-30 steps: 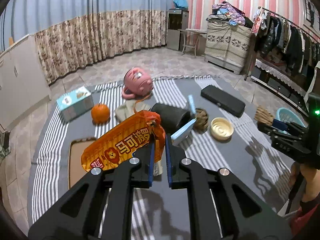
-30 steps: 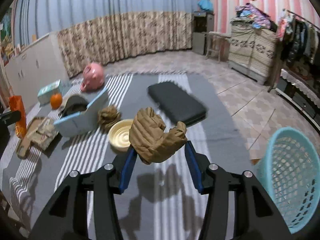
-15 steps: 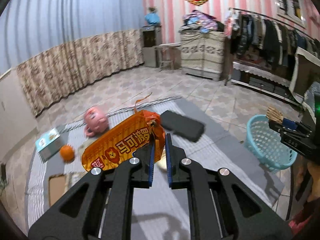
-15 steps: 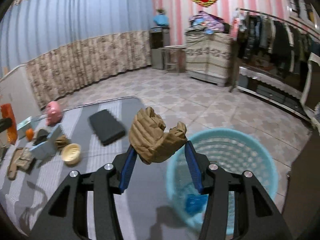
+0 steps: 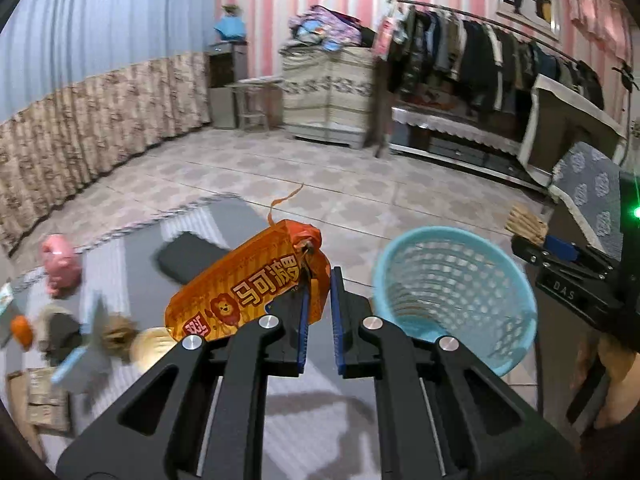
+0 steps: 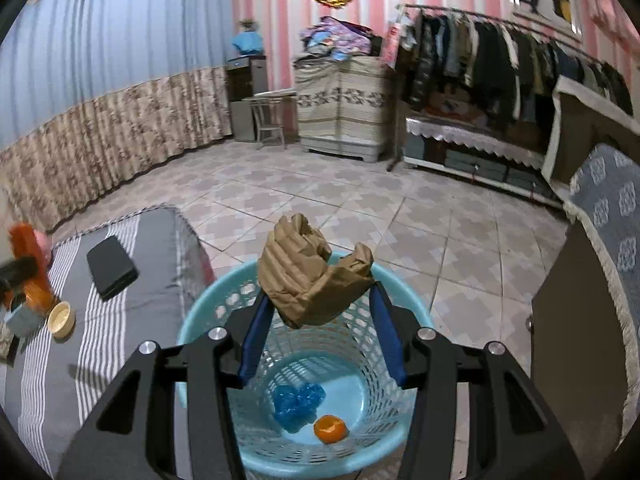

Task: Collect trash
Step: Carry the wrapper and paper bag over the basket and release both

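over the basket (image 6: 208, 312) now, your right gripper (image 6: 320, 312) has swung in clamping the crumpled paper (image 6: 312, 280); release next. left gripper (image 5: 318, 300) pinches the snack bag (image 5: 244, 284).

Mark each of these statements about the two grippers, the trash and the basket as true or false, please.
1. The right gripper holds a crumpled brown paper bag above the blue basket. True.
2. The basket is empty. False: a blue crumpled wad and an orange fruit lie on its bottom.
3. The left gripper is shut on an orange snack wrapper. True.
4. The black flat case is inside the basket. False: it lies on the striped grey cloth.
5. The pale round bowl is held by the left gripper. False: it rests on the cloth.
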